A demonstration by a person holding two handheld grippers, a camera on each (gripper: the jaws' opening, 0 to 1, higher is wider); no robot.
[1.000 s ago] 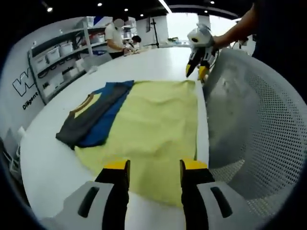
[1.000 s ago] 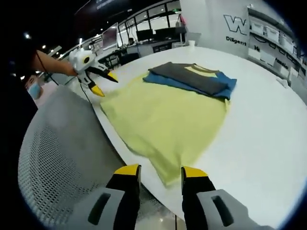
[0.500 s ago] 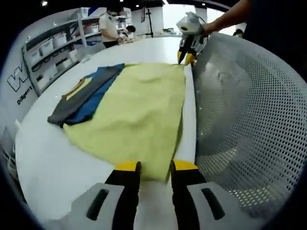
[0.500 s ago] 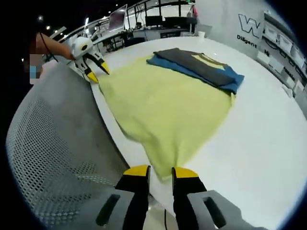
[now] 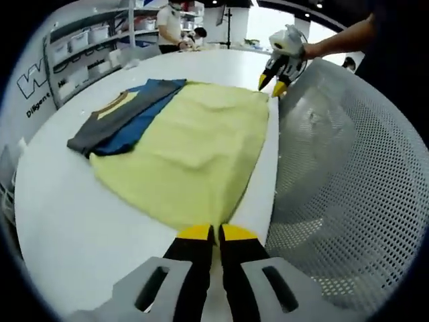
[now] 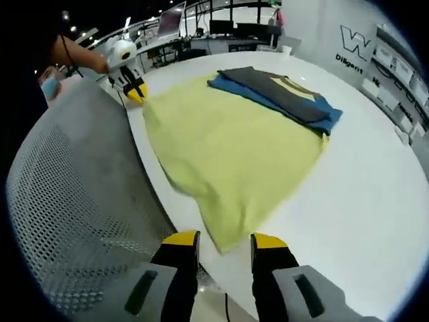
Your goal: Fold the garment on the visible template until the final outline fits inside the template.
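Observation:
A yellow garment (image 5: pixel 194 141) lies flat on the white table (image 5: pixel 60 215), with its blue and grey upper part (image 5: pixel 120 124) folded over at the far side. My left gripper (image 5: pixel 214 233) is shut on the near hem corner. In the right gripper view it appears at the far corner (image 6: pixel 136 94), pinching the garment (image 6: pixel 228 147). My right gripper (image 6: pixel 224 240) is open, its jaws standing either side of the other hem corner by the table edge. In the left gripper view this right gripper (image 5: pixel 275 85) hangs with its tips apart at the far hem corner.
A grey mesh chair back (image 5: pixel 348 174) stands close along the table edge beside the hem, also the mesh chair (image 6: pixel 74 194) in the right gripper view. Shelves with boxes (image 5: pixel 74 54) and a person (image 5: pixel 171 23) are beyond the far table end.
My left jaws went from wide open to shut on the hem corner. My right jaws narrowed near the other corner, then spread open again.

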